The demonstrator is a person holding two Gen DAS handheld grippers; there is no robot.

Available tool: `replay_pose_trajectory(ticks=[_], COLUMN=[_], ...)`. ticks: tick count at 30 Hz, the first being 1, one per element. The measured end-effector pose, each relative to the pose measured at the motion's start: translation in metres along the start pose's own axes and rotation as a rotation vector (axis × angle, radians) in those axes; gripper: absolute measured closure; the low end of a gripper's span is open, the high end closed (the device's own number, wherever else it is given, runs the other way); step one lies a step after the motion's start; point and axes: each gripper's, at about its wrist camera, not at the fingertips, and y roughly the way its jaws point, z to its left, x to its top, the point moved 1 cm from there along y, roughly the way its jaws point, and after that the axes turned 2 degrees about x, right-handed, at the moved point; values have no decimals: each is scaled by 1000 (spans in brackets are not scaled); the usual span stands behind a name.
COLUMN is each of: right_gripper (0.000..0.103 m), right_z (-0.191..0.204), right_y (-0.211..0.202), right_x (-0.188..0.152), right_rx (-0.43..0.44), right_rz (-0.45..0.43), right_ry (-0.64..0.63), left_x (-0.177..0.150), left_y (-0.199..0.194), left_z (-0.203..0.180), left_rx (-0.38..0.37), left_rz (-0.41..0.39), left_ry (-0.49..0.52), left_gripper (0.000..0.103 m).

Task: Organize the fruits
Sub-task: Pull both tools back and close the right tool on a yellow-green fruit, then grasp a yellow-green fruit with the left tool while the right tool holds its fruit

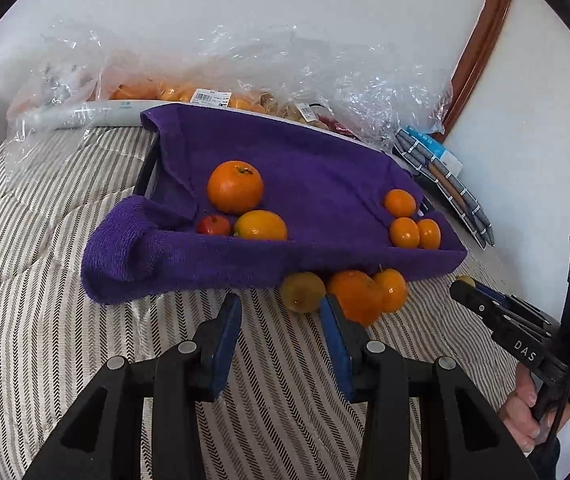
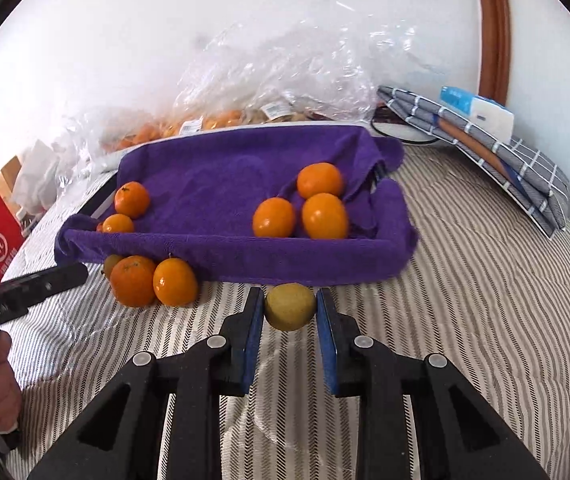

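Striped bedspread (image 2: 465, 280) carries a purple-towel-lined tray (image 2: 245, 256); the yellow-green round fruit (image 2: 290, 306) sits directly between the right tool's (image 2: 290, 322) parted pads, untouched; left tool (image 1: 281, 320) gapes wide, empty.

Small red fruit (image 1: 213, 225) half hidden behind purple towel (image 1: 285, 258) rim.

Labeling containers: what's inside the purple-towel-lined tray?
Inside the purple towel: three orange fruits at its right end; at its left end a big orange, a yellow-orange one and a small red one. The towel hides the tray itself.
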Motion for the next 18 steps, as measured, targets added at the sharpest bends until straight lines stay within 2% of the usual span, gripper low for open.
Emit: replay_pose_trajectory(ticks=[3,5,11,12,13,18], right_gripper=[77,77,77,77,77,77], right_z=[3,6,4,4,4,4], right_y=[0,2,6,6,6,2], right_x=[-1,-1,-1,-1,-1,-2], right_rx=[7,7,32,33,35,34], right_rz=[4,14,24,27,28,6], right_ry=[-16,-34,-23,-22,-23,-23], left_x=[3,4,7,7,6,2], left_y=[10,15,29,30,29,16], left_z=[0,-4,-14,-15,-18,-19], left_rx=[-24,8,16,25,31,29], left_rz=[35,42,63,61,59,1], left_ry=[-36,-31,-29,-18,-5,4], left_gripper=[65,66,67,68,76,76])
